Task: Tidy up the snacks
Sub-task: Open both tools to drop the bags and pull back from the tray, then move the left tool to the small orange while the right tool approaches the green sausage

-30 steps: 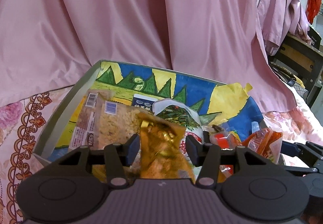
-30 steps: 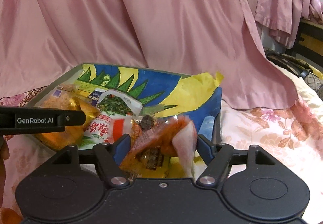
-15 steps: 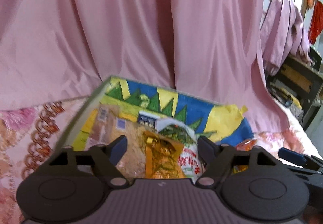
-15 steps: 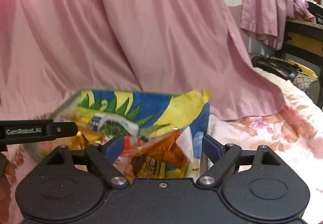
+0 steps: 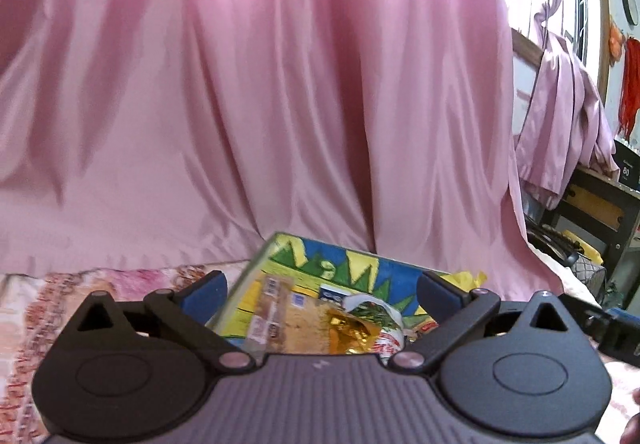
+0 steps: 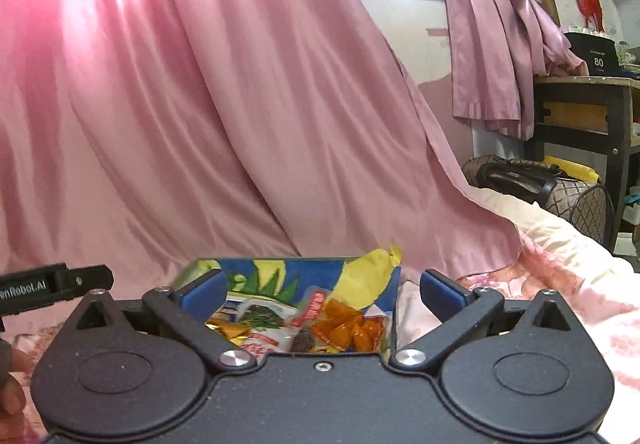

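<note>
Seen from the left wrist: left gripper (image 5: pixel 322 294) with blue pads (image 5: pixel 204 292) spreading apart, nothing between them, raised above a cardboard box (image 5: pixel 240 284) lined with a painted blue, green and yellow paper. Inside the box, lying loose: a long clear packet of pale crumbly snack (image 5: pixel 288 318) along the left wall, a crinkled gold foil packet (image 5: pixel 350 330) resting against it, and a white packet with a green picture (image 5: pixel 378 314) just behind. Pink satin curtain (image 5: pixel 280 104) behind the box, floral bedcover (image 5: pixel 72 288) beneath. Tip of the other tool showing at the far right edge. Seen from the right wrist: right gripper (image 6: pixel 322 294) likewise opening wide, empty, poised over the near right corner of the same box (image 6: pixel 394 276). Directly below, an orange-and-clear packet (image 6: pixel 348 328) with a small dark piece beside it, touching the white-and-red packet at its left; gold foil partly hidden by the left pad. Snacks apparently already dropped in, so the step in hand reads as release and pull-away. To do it well: lift straight clear before swinging sideways, keep pads off the torn yellow paper flap (image 6: pixel 374 268) at the box's right wall, avoid snagging crinkly film, and keep the two tools apart, being close side by side.
</note>
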Tool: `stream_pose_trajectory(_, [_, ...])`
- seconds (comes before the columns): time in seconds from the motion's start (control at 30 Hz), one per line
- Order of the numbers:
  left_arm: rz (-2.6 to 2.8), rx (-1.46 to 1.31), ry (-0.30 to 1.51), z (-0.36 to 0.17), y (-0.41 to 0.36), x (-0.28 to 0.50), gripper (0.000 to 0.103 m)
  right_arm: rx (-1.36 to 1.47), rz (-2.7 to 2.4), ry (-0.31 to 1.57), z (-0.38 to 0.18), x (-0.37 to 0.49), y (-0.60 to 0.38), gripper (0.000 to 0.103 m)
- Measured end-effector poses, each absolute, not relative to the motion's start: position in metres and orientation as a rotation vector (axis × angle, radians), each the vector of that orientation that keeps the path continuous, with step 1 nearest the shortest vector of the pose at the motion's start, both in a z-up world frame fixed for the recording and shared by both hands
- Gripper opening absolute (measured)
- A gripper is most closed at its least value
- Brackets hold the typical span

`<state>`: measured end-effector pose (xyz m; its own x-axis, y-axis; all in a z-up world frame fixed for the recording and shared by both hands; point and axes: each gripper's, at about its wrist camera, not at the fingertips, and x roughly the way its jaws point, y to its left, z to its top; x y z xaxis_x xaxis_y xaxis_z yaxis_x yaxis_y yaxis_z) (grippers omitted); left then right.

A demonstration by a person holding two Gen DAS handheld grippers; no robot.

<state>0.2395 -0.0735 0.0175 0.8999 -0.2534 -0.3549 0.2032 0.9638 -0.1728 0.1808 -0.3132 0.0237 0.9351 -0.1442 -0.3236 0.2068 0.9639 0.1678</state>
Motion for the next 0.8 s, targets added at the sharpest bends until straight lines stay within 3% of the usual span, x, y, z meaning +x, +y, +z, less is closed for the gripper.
stream_pose_trajectory(0.33, [-0.168, -0.078, 0.377, 0.019, -0.043, 0.165, 0.103, 0.201, -0.117, 0.300, 0.038, 0.107, -0.287, 0.102])
stream_pose_trajectory(0.8, [-0.150, -0.013, 0.508, 0.002, -0.025, 0.107, 0.103, 0.251, -0.124, 0.442, 0.022, 0.047, -0.265, 0.102])
